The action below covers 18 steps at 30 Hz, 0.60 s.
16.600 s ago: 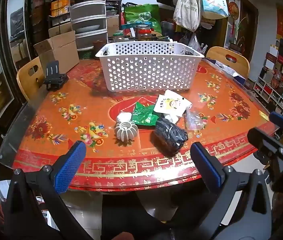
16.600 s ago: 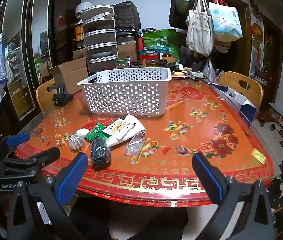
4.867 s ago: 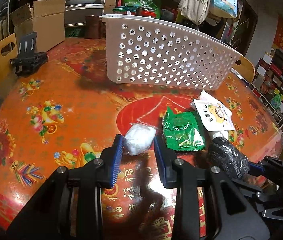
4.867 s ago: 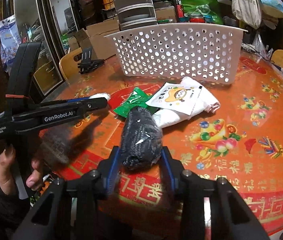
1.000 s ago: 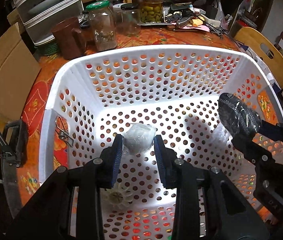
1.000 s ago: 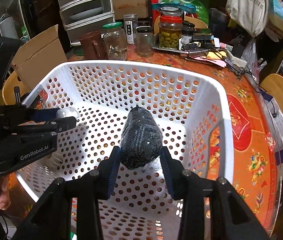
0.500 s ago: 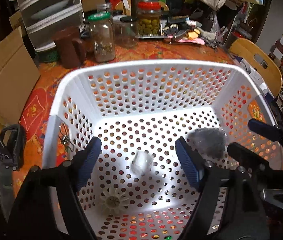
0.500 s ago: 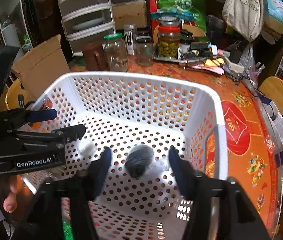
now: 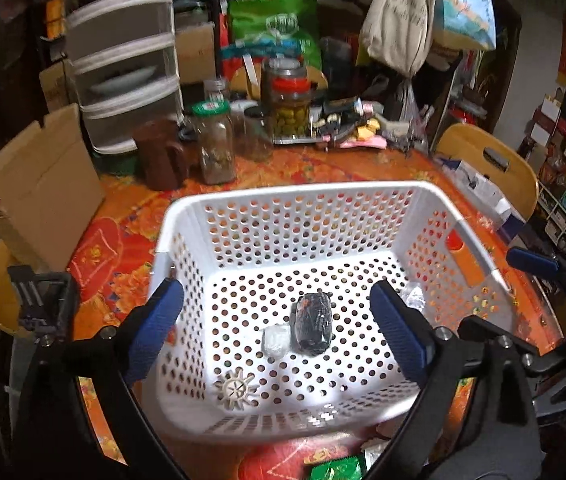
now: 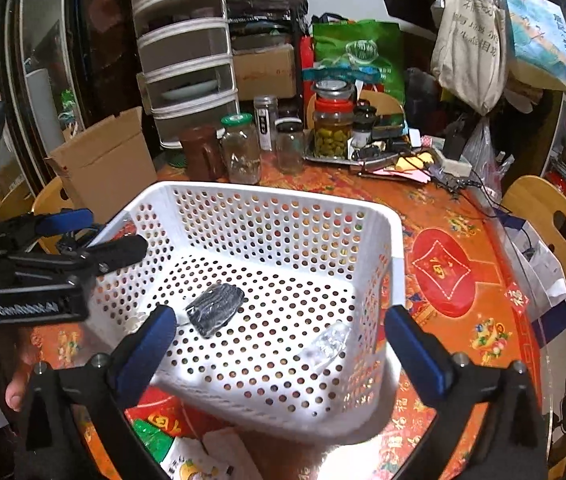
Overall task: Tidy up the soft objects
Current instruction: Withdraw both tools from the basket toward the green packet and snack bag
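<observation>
Soft items now lie on the perforated floor of the white basket [image 9: 435, 216]: a dark knitted bundle [image 9: 314, 325] near the floor's middle, a small white wrapped wad [image 9: 276, 340] touching its left side, a cream ribbed wheel-shaped piece [image 9: 237, 389] toward the near edge, and a clear crumpled packet [image 10: 327, 343] by the right wall, its contents too blurred to identify. Left gripper [image 9: 279, 330] hangs above the basket with its jaws opening, nothing between the blue pads. Right gripper [image 10: 279, 346] is likewise over the near rim, jaws opening and empty; the dark bundle [image 10: 214, 309] sits loose on the floor just beyond its left finger. Outside the basket, at the table's near edge, a green pouch [image 9: 337, 469] and a white printed packet [image 10: 191, 465] remain on the red patterned table [image 10: 455, 276]. Jars [image 10: 333, 128] and a cardboard box [image 10: 103, 160] stand along the far edge behind the basket.
</observation>
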Tool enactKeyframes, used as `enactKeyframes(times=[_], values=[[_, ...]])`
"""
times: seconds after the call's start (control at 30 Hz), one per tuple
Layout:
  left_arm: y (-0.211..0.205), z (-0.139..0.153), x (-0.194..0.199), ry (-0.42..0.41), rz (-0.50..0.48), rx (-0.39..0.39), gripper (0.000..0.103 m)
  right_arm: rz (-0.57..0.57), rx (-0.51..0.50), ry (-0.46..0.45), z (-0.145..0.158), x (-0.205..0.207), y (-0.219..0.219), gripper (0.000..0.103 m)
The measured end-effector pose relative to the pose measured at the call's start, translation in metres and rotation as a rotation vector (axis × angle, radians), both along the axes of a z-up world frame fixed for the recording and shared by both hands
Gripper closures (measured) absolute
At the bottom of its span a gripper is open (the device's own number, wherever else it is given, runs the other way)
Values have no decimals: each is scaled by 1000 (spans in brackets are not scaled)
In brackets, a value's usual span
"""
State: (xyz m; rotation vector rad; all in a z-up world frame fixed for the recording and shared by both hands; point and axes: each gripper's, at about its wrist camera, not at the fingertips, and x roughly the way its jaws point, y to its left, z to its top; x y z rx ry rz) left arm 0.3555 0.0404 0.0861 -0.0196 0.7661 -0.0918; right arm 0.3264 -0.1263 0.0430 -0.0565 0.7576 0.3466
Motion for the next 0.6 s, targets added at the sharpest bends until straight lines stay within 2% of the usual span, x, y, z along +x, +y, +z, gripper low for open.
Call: enactKeyframes(times=[0.2,0.33,0.4,0.6], values=[[13,20,-55,-83,-11,-48,5,-7,39,-47,7,-34,-14,0],[17,27,-91,-128,-3,-28,3,-3,78,-71,11,-57,-22,0],[20,31,-109,-149,-11,-42,3,-3,84,-89,13,-70,-25,0],[23,26,-159,-185,-28,-76,0,0,79,-127,9,-115,-31,0]])
